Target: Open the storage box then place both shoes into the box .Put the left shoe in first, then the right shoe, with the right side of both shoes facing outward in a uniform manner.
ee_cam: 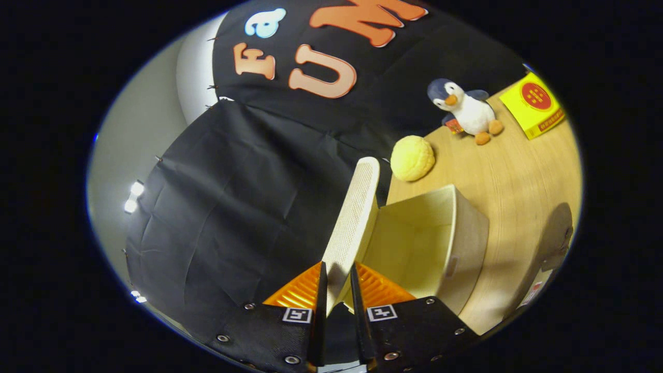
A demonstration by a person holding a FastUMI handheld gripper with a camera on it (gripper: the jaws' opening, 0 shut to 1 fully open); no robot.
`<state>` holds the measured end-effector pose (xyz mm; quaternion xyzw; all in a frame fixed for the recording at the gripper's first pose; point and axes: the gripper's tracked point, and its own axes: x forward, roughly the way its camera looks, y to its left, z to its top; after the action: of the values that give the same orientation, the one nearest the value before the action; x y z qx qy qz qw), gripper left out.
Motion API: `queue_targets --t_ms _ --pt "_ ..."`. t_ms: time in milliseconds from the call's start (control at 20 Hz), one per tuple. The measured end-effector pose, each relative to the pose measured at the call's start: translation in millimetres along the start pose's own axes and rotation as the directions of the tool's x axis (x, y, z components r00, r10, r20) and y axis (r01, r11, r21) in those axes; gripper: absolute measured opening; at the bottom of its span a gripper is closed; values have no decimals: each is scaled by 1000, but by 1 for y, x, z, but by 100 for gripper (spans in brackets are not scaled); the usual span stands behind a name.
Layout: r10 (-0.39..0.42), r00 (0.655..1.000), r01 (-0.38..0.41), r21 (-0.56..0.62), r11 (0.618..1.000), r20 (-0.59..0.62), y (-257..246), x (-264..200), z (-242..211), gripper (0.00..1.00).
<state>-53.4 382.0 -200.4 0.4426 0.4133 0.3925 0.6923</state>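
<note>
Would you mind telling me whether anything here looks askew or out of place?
Nothing looks damaged or spilled. The gripper is shut on the box's lid, which stands raised over the open box. A bun, penguin toy and yellow packet lie beyond.

Sitting on the wooden table (523, 176): a round yellow bun (412, 158), a plush penguin (466, 110) upright farther back, a flat yellow box with a red emblem (533, 105) just beside it. Black cloth wall (243, 197) behind.
</note>
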Motion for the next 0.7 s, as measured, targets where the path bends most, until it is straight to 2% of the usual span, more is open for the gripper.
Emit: queue_targets --t_ms 150,300,550,700 --pt "14 1000 -16 -81 997 -18 29 26 6 17" --pt "29 998 -36 -135 990 -52 58 57 2 18" --pt "39 992 -56 -149 987 -116 90 116 -19 19" --pt "1 991 -20 -143 990 -135 89 145 -38 19"
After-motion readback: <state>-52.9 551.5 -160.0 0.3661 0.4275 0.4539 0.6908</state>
